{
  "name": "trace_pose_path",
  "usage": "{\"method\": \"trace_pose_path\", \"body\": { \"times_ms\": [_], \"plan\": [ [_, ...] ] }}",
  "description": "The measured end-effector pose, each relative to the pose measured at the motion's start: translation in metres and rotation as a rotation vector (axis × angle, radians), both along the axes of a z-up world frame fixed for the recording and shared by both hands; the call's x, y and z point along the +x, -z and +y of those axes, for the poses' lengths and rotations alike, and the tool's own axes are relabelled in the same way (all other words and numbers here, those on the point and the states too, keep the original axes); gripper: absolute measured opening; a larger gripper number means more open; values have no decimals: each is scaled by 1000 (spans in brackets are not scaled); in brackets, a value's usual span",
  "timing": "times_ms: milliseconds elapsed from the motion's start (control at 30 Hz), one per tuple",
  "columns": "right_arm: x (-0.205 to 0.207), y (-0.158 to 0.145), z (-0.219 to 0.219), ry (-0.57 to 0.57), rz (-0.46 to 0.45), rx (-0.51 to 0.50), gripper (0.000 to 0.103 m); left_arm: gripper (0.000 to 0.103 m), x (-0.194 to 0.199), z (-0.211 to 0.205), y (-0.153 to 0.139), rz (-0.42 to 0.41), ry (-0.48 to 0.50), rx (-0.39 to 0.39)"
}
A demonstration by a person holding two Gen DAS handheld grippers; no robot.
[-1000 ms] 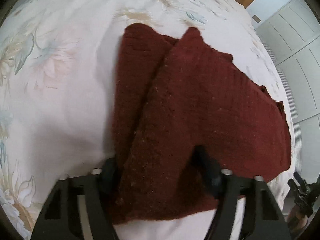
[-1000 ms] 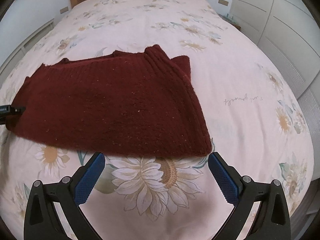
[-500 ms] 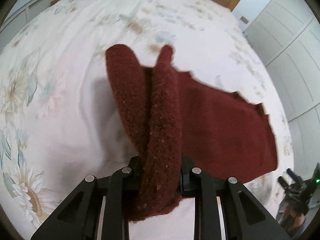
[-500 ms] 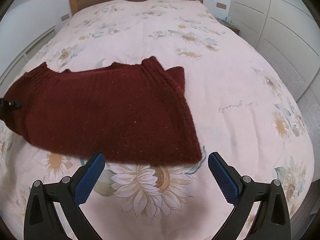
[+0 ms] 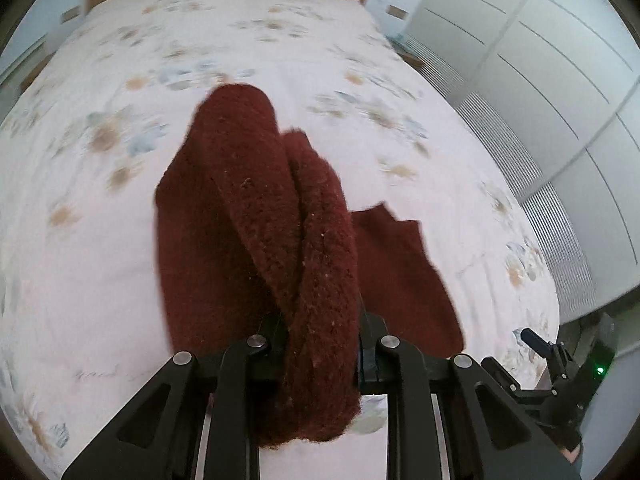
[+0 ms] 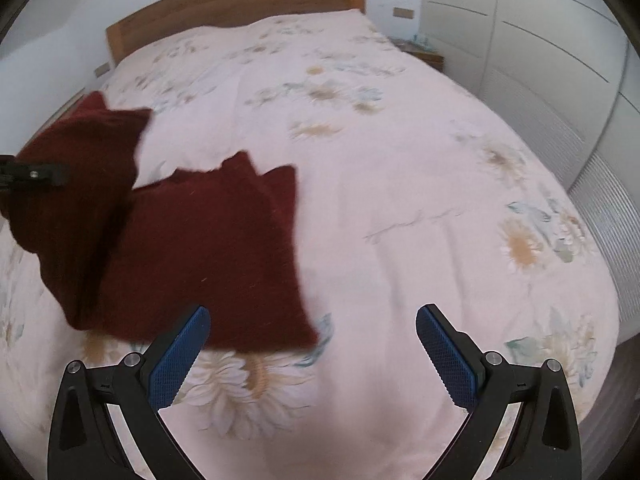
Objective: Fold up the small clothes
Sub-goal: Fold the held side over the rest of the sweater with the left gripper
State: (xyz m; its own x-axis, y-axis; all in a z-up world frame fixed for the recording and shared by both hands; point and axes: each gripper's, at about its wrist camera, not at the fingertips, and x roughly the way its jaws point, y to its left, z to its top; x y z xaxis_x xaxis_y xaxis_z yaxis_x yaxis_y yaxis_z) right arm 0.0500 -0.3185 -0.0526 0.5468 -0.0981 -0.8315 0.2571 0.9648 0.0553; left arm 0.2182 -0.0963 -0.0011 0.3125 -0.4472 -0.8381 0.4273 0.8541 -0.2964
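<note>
My left tongs (image 5: pixel 320 344) clamp the raised end of the maroon sweater (image 6: pixel 208 264), which must carry rightwards over the part lying just ahead of my open right tongs (image 6: pixel 308 356)

Dark red knit sweater (image 5: pixel 256 216); pale pink bedspread (image 6: pixel 400 200) (floral print).

You have almost nothing to read here. The only writing is a line of thin cursive script printed on the bedspread (image 6: pixel 400 184): it shows in the right wrist view as a faint slanted scrawl (image 6: pixel 414 222) toward the bed's right edge, and in the left wrist view as a pale scribble (image 5: pixel 106 374) near the foot edge. Both are too blurred for you to make out. No labels, brands or numbers show.
</note>
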Motion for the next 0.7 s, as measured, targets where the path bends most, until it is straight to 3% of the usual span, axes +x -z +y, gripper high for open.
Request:
{"method": "trace_pose_path", "body": {
  "times_ms": [100, 333, 500, 700],
  "plan": [
    [-6, -1, -14, 29, 4, -7, 103, 18, -5, -42, 4, 3, 56, 16],
    [-24, 19, -45, 99, 51, 25, 103, 18, -21, -109, 49, 38, 129, 86],
    [-33, 30, -53, 109, 61, 54, 103, 18, -27, -126, 91, 63, 106, 159],
    [-35, 36, -55, 100, 84, 57, 103, 22, -32, -133, 102, 34, 85, 192]
  ]
}}
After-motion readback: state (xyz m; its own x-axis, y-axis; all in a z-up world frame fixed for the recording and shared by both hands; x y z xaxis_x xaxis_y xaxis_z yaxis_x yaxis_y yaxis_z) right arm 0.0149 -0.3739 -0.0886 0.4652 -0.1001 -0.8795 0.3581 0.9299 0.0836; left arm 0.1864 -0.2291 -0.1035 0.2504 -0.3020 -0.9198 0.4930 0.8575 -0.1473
